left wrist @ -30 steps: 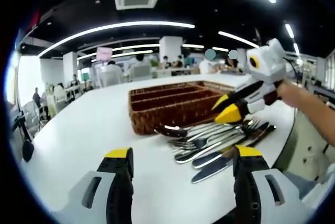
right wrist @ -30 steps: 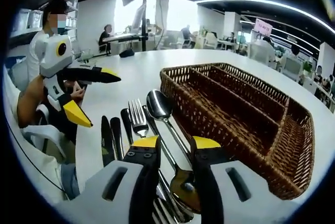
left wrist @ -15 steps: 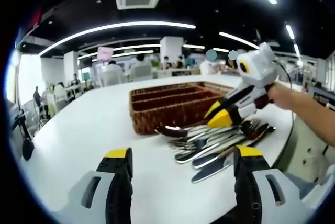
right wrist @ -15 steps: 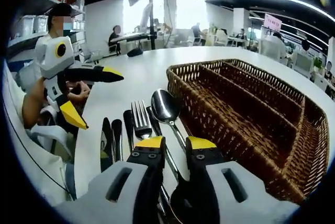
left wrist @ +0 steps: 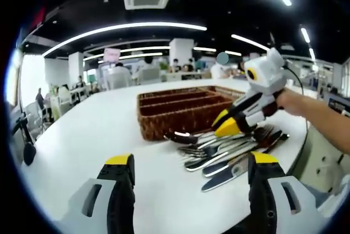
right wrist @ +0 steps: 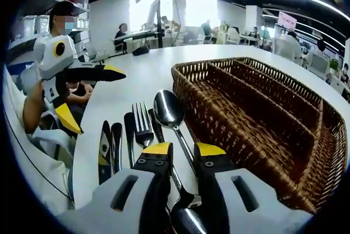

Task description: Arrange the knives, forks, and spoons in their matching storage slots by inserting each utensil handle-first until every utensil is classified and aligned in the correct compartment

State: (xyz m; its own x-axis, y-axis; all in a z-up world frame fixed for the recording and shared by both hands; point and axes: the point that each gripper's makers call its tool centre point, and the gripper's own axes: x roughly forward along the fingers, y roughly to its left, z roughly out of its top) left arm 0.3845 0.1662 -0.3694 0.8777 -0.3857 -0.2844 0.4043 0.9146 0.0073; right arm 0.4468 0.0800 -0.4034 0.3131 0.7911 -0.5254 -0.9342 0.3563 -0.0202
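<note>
Cutlery point(left wrist: 229, 149) is piled on the white table point(left wrist: 98, 130) beside the wicker tray point(right wrist: 257, 108), whose slots are seen bare, while the right gripper point(right wrist: 180, 150), narrowed since a second ago, is closed around a spoon handle point(right wrist: 183, 149) and the left gripper point(left wrist: 188, 165) is held wide open.

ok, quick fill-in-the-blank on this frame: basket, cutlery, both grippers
1. The wicker basket holds ____ utensils so far.
2. The cutlery pile lies on the ____ table.
3. The left gripper has its jaws ____.
4. The right gripper straddles a ____ handle.

Missing: no; white; open; spoon
</note>
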